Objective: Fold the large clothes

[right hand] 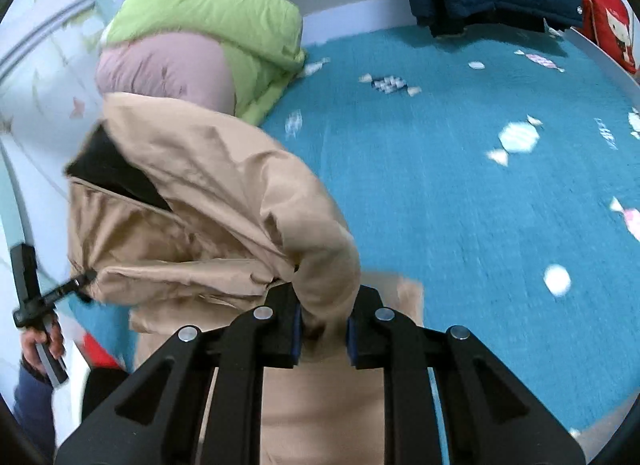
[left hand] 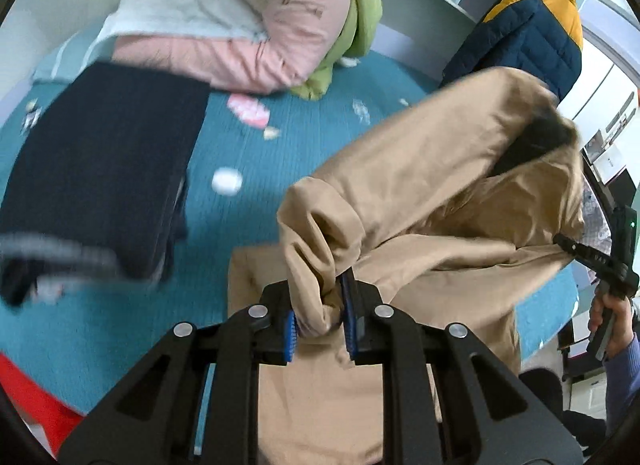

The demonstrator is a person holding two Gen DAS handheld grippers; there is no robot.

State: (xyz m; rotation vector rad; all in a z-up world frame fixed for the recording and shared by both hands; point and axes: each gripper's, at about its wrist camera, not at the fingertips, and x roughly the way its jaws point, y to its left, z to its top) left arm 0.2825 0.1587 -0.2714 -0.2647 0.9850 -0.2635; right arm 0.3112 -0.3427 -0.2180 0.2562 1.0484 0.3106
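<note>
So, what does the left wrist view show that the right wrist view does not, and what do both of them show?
Only the left wrist view shows the folded dark garment lying on the bed, the white cloth on the pink bedding, and the yellow top of the hanging puffer jacket.

Only the right wrist view shows the red cushion at the far edge.

Both show the teal blanket, the green quilt, and the tan jacket lifted off the bed, with the left gripper and the right gripper each shut on a bunch of its fabric.
</note>
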